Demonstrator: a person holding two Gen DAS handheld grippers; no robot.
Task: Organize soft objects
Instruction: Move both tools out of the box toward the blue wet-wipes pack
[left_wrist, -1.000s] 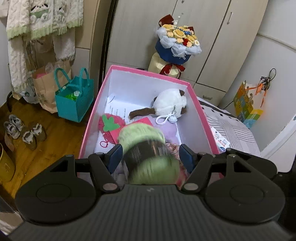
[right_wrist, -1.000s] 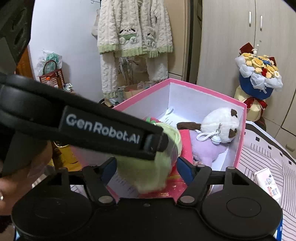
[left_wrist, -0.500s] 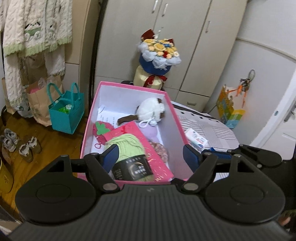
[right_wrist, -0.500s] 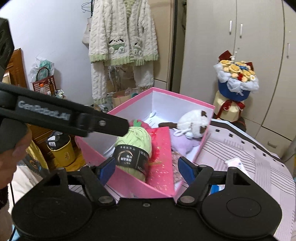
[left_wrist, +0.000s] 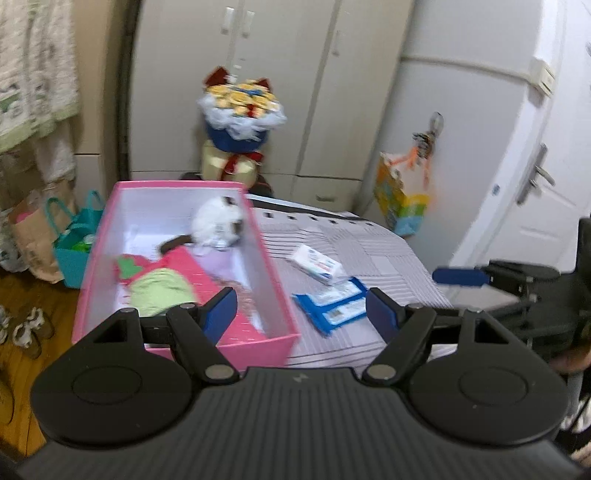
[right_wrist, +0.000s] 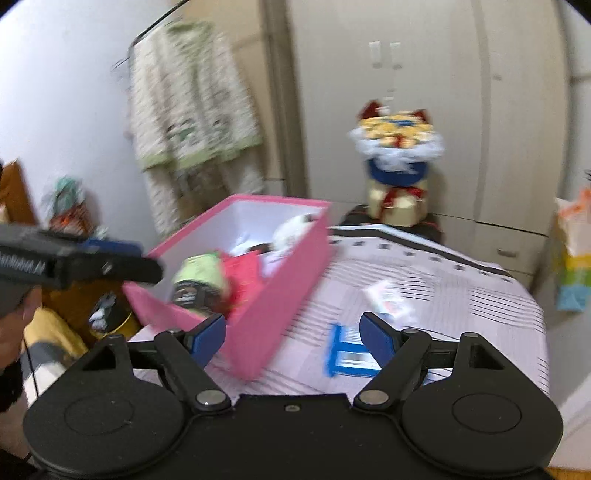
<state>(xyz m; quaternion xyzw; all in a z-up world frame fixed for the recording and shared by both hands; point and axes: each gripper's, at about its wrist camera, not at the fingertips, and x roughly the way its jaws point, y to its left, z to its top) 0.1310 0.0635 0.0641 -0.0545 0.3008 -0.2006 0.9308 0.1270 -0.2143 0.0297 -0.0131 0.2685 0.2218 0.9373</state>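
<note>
The pink box (left_wrist: 280, 291) sits on the striped cloth (left_wrist: 373, 258) of the table. Inside it lies the green yarn (left_wrist: 162, 288), next to a red cloth (left_wrist: 207, 277). A white plush toy (left_wrist: 218, 221) lies at the far end of the box.

The left gripper (left_wrist: 301, 310) hangs in the air above the near end of the box. Its jaws are wide apart and nothing is between them. The right gripper (right_wrist: 293, 332) is also up in the air, by the near corner of the box. Its jaws have just been opening and they hold nothing.

On the cloth beside the box lie two blue packs (left_wrist: 332, 304) and a small white pack (left_wrist: 317, 264). They are just to the right of the box, apart from it. A flower bunch (left_wrist: 240, 114) stands behind the table, by the cupboard doors. The pictures are blurry.
</note>
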